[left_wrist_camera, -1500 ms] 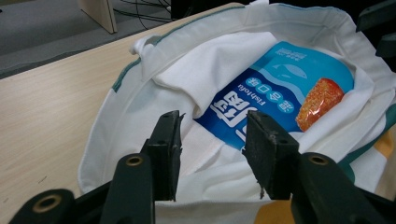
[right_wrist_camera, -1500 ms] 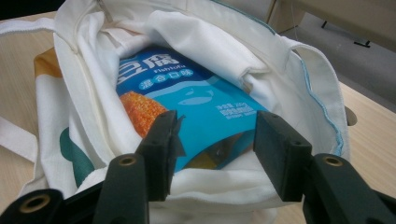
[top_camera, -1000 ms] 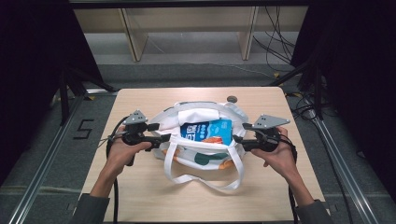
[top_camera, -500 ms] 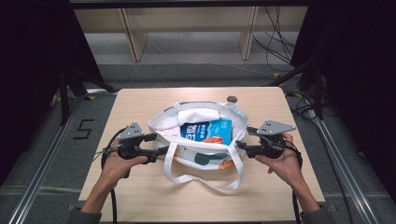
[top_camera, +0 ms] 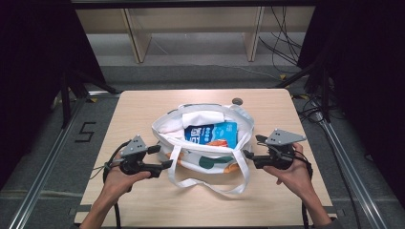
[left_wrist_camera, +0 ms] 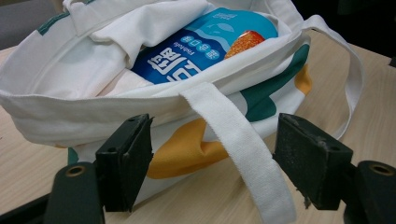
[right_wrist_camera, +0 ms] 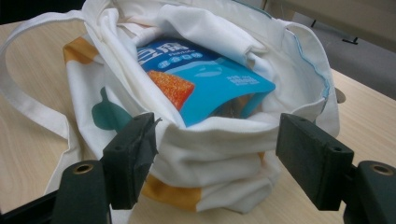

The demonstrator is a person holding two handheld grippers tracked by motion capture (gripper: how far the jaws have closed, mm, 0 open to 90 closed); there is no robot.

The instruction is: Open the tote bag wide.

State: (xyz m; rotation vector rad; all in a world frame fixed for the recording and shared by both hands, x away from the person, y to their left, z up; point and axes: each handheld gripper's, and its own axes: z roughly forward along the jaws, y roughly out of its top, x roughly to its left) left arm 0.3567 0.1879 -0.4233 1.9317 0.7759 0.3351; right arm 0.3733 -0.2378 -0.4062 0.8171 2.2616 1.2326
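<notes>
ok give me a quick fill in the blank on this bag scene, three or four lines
1. The white cloth bag lies on a ____ table.
2. The packet inside the bag is mostly ____ in colour.
3. The left gripper and right gripper both have their jaws ____, off the bag.
4. The bag's mouth is ____, so the packet shows.

Missing words: wooden; blue; open; open
</notes>
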